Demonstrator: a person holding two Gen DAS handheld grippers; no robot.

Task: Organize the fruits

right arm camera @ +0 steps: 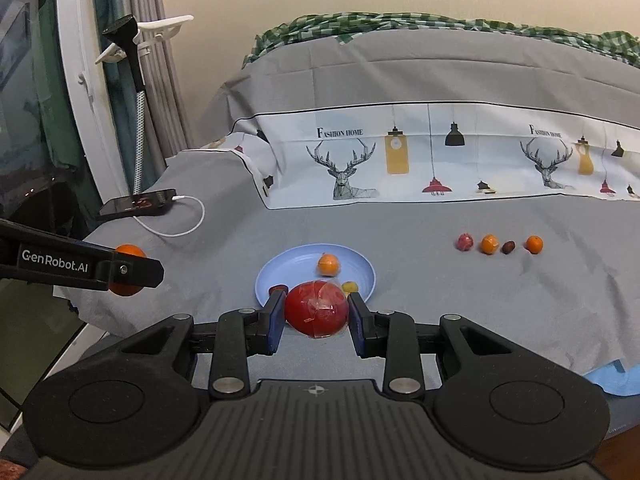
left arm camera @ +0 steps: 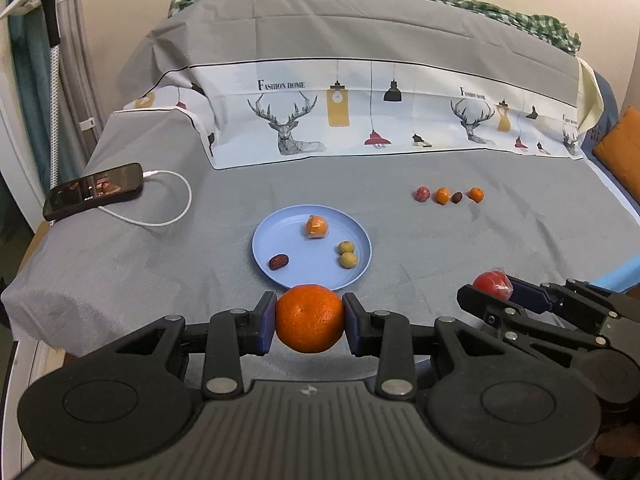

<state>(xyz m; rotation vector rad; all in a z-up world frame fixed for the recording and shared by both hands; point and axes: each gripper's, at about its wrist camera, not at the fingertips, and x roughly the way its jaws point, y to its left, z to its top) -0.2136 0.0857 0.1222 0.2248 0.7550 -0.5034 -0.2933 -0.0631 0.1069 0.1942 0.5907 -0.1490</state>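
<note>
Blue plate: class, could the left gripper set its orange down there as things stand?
Probably yes. The left gripper holds the orange just short of the blue plate, whose near side lies bare.

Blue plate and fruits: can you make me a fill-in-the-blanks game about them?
1. The left gripper holds a big ____ fruit.
2. The right gripper holds a wrapped ____ fruit.
3. The plate is coloured ____.
4. On the grey cloth beyond the plate, ____ small fruits lie in a row.

Missing words: orange; red; blue; four
</note>
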